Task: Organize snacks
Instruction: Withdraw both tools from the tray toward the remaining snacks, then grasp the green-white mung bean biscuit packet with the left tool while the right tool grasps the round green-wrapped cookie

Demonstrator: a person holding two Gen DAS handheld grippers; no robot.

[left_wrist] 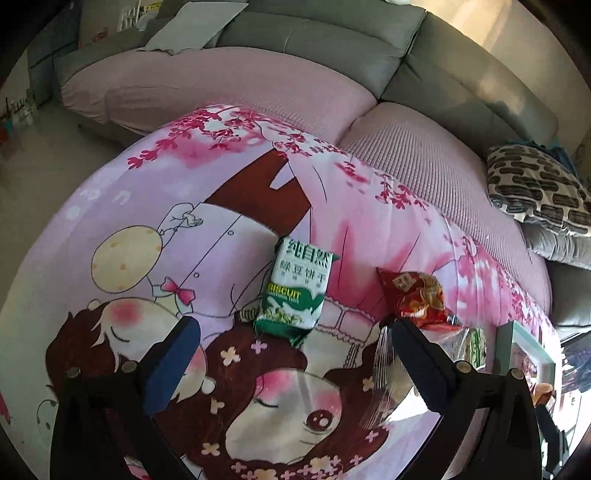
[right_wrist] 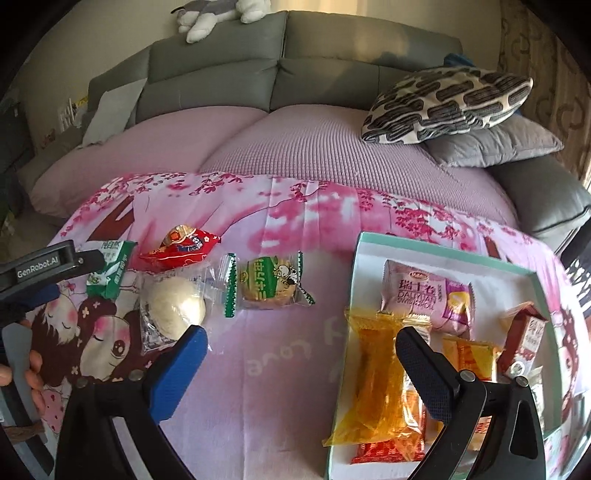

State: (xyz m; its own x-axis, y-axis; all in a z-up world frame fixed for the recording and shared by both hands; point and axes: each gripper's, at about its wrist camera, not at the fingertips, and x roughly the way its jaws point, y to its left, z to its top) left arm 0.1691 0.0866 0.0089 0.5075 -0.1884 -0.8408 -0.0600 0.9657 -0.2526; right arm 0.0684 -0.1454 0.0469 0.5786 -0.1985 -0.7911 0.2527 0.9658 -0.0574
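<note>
A green biscuit packet (left_wrist: 295, 291) lies on the cartoon-print cloth (left_wrist: 147, 221), just ahead of my open left gripper (left_wrist: 293, 324). Beside the gripper's right finger lie a red snack packet (left_wrist: 417, 299) and a clear wrapper (left_wrist: 384, 369). My right gripper (right_wrist: 301, 334) is open over bare cloth with nothing between its fingers. To its left lie a white bun in clear wrap (right_wrist: 173, 310), a green-edged cookie packet (right_wrist: 266, 284), the red packet (right_wrist: 181, 247) and the biscuit packet (right_wrist: 110, 273). To its right, a teal-rimmed box (right_wrist: 356, 266) holds several packets, including a pink roll packet (right_wrist: 432, 299) and an orange one (right_wrist: 376, 369).
A grey sofa (right_wrist: 221, 74) with pink seat covers (right_wrist: 295, 147) runs behind the cloth. A patterned cushion (right_wrist: 443, 99) lies on a grey pillow at the right, with a plush toy (right_wrist: 218, 14) on the backrest. A hand (right_wrist: 22, 365) holds the left gripper (right_wrist: 79, 275).
</note>
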